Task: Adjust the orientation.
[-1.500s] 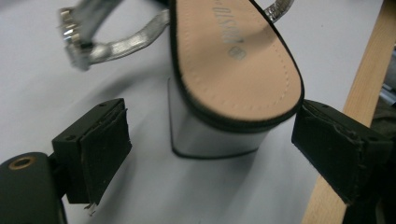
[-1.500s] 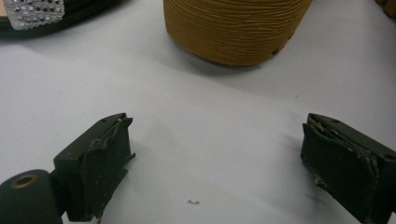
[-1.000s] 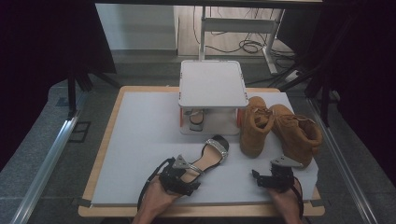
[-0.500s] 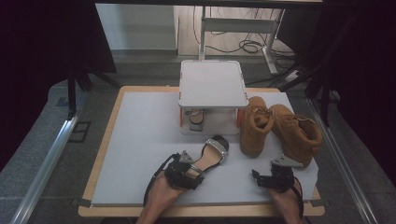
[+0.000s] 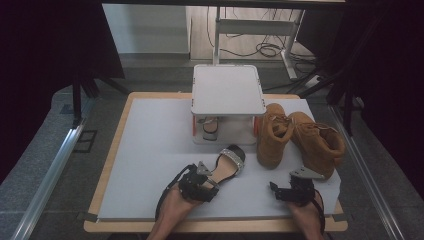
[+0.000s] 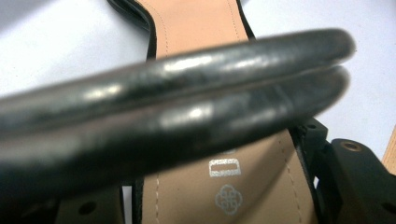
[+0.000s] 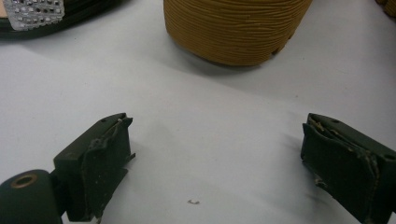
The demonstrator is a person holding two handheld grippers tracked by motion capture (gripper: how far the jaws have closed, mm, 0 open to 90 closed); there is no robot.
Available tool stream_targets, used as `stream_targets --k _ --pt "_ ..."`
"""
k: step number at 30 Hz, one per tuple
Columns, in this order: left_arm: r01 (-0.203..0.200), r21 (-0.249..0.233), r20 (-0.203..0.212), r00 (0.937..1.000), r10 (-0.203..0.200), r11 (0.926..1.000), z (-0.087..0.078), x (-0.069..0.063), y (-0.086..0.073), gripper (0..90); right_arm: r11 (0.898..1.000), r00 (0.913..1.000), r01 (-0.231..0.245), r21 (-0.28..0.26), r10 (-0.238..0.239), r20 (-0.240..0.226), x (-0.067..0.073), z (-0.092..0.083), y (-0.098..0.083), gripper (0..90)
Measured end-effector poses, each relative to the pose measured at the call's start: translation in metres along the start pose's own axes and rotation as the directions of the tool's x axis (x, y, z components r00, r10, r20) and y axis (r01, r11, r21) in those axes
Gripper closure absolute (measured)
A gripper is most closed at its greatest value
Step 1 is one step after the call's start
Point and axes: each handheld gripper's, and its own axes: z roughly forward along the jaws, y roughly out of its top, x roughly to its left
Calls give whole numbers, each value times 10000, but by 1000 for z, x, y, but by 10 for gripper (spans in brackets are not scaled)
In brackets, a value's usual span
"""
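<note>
**Left tool closing on the sandal's heel strap**

At lower centre-left of the high view, the left tool [image 5: 206, 176] sits at the heel end of the sandal [image 5: 226, 165], which lies on the white surface [image 5: 150, 150] with its long axis running from lower left up to upper right, toe strap toward the shelf [image 5: 228, 90]. In the left gripper view the black heel strap [image 6: 187, 93] crosses the frame just ahead of the jaws, the tan insole [image 6: 196, 28] stretching away beyond it. The jaws have just been closing with the strap between them; whether the pads already press on it I cannot tell. The left hand is clearly the nearer one, so the lift looks like its job, pulling along the sandal's axis.

Right of the sandal stand two tan boots [image 5: 300, 137]. At lower right, the right tool [image 5: 274, 189] rests with jaws wide apart and nothing between them, one boot's ribbed sole [image 7: 233, 28] ahead.
</note>
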Motion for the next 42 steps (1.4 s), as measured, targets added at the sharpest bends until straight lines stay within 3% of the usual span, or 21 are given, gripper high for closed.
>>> stream_targets --k 9,22,28,42 --pt "-206 -254 -6 9998 206 9995 -2 3 -2 389 10000 10000 3 -2 -3 -3 0 0 0 83" --pt "-102 -453 53 9999 105 9989 -9 9 -2 392 10000 10000 0 -1 0 -3 0 0 0 83" --pt "39 -665 -243 9997 -56 9978 -11 9 -3 391 10000 10000 -1 -2 1 -3 0 0 0 83" --pt "145 -1787 -728 9970 -279 9838 -29 7 1 391 10000 10000 -4 0 4 -3 0 0 0 83"
